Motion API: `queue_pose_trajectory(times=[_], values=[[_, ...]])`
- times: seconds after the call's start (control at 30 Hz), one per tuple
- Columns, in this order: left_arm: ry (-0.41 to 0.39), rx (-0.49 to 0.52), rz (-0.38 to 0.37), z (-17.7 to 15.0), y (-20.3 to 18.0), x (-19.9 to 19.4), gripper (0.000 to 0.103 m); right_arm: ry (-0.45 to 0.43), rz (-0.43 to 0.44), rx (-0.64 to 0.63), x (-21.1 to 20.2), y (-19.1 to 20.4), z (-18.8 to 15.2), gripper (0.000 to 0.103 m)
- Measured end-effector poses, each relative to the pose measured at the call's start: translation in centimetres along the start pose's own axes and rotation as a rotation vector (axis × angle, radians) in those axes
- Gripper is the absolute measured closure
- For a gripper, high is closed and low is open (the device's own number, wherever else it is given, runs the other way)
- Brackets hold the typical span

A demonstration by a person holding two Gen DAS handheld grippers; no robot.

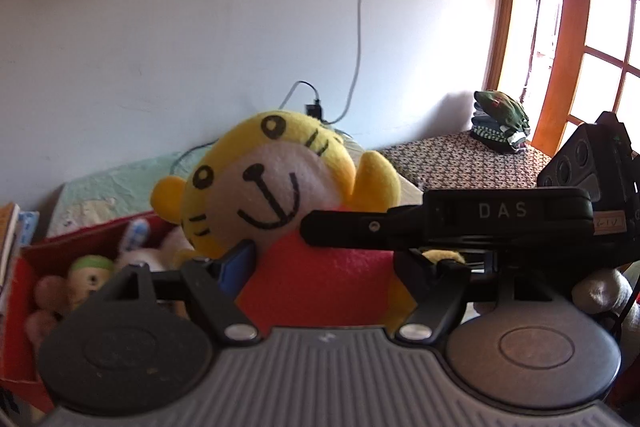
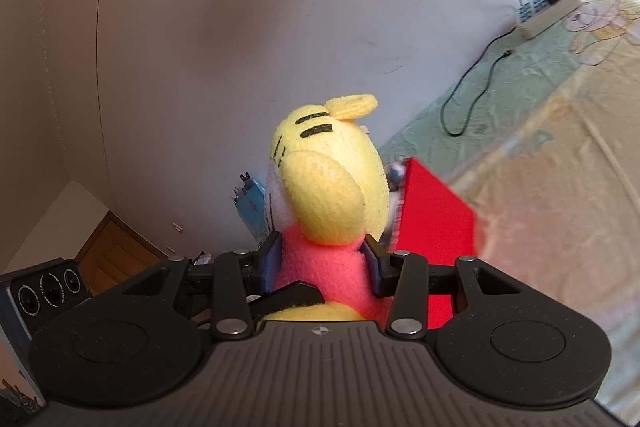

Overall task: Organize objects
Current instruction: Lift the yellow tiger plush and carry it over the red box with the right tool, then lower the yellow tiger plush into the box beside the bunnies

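Gripped the plush tiger (image 1: 276, 195) at its red torso with both the left gripper (image 1: 320, 267) and right gripper (image 2: 320, 263), jaws part-open around it, head up, long axis near upright, face tilted.

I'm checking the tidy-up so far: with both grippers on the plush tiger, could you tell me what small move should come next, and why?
Probably carry the plush tiger over toward the red box and lower it in. The left gripper and right gripper both clamp its red body, and the box already holds other soft toys, so it looks like the place for it.
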State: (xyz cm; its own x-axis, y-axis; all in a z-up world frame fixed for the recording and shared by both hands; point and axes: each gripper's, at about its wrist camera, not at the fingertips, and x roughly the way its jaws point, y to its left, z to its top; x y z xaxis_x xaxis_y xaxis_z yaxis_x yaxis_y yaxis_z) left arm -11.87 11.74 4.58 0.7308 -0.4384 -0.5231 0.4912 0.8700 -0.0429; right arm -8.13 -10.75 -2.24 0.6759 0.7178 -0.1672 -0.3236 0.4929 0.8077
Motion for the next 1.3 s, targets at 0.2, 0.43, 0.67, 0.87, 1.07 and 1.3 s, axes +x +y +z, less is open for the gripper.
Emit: queue_pose_trajectory(times=[0.2, 0.43, 0.67, 0.87, 1.07, 1.3], values=[[-0.017, 0.012, 0.014, -0.2, 4.2, -1.2, 0.027, -0.026, 0.009, -0.019, 3.8, 2.2, -1.3, 0.058], [0.038, 0.005, 0.02, -1.1, 9.5, 0.3, 0.027, -0.06, -0.035, -0.042, 8.3, 2.6, -3.1, 0.058], [0.091, -0.028, 0.02, -2.7, 12.7, 2.3, 0.019, -0.083, -0.147, -0.08, 11.5, 2.0, -4.5, 0.054], [0.096, -0.034, -0.004, -3.3, 13.9, 2.0, 0.016, -0.123, -0.215, -0.11, 10.3, 2.6, -4.9, 0.049], [0.097, -0.023, -0.023, -4.1, 14.7, -0.1, 0.023, -0.124, -0.251, -0.126, 8.2, 4.1, -5.6, 0.061], [0.139, -0.021, 0.003, -3.9, 15.1, 1.6, 0.034, -0.06, -0.356, -0.195, 10.7, 5.2, -6.0, 0.07]])
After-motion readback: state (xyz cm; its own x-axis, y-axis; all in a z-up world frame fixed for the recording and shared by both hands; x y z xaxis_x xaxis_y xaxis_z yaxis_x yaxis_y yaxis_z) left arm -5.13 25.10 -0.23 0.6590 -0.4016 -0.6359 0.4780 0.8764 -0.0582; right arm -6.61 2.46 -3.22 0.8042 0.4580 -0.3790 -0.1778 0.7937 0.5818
